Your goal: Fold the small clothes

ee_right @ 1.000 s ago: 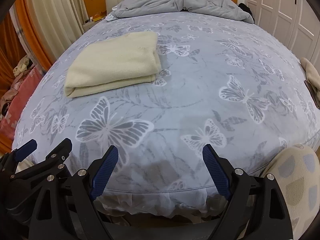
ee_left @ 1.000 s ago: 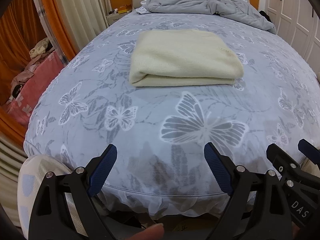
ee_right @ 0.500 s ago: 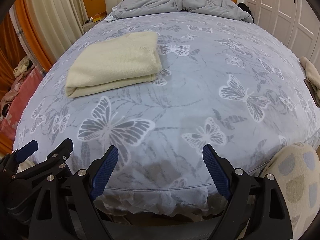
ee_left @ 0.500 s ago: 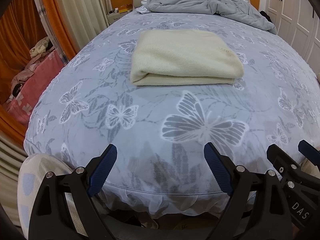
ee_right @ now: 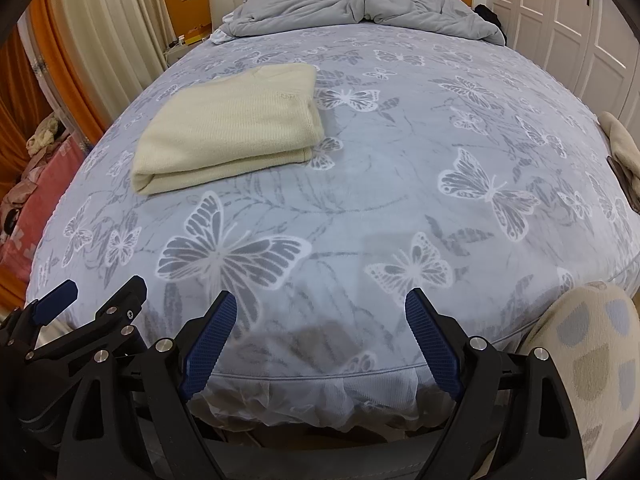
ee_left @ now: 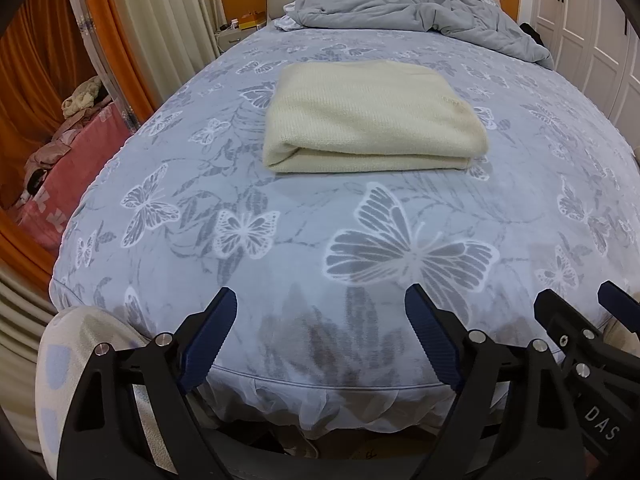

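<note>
Left wrist view: left gripper (ee_left: pixel 322 316) spread wide, nothing betw. its fingers, at foot of bed (ee_left: pixel 280 216). Folded cream sweater (ee_left: pixel 372 124) lies well ahead, centred.

Right wrist view: right gripper (ee_right: pixel 320 316) also wide open, empty; sweater (ee_right: pixel 236 124) ahead-left.

White letters "DAS" stand on the black body of the right claw (ee_left: pixel 592 312), at frame's lower right.

Left claw (ee_left: pixel 320 312) and right claw (ee_right: pixel 320 312) side by side, jaws wide apart, nothing gripped.
</note>
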A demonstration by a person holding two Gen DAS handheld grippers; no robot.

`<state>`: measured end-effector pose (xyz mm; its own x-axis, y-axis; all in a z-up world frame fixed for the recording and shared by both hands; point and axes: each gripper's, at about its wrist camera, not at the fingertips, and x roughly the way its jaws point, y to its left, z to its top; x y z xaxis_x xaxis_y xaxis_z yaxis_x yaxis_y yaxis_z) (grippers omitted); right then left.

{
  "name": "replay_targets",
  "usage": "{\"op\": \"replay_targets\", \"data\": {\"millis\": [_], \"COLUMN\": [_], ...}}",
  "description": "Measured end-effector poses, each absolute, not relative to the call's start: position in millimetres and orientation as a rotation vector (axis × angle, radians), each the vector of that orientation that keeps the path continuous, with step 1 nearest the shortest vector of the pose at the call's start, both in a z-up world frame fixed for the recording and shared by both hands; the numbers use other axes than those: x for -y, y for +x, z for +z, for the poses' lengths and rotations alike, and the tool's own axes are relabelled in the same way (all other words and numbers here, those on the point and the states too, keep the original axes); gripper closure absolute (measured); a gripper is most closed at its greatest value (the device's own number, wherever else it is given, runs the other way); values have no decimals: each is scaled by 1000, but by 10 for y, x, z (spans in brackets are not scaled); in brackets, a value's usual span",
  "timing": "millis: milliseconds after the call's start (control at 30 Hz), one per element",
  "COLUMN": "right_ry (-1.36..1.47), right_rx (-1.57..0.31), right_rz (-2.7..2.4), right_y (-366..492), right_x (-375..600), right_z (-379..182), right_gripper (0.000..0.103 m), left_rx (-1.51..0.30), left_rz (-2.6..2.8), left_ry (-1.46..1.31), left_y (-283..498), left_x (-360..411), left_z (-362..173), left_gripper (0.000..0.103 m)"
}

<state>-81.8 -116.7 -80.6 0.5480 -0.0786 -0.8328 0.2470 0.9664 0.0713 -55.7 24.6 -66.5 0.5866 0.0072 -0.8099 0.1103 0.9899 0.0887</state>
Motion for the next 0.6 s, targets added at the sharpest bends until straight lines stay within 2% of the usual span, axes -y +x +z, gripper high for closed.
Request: {"op": "replay_targets", "data": {"millis": [600], "right_ry": [198], "right_rx": [-977], "right_rz": [-207], "right_y": [-887], "right_x": [1061], "right_z": [-790], "right_gripper": [19], "left_rx": [-946], "left_rz": [-53], "left_ry": [131], "left_y": [-564], "left_x": [-249], "left_z": [-669], "left_gripper": [20]}}
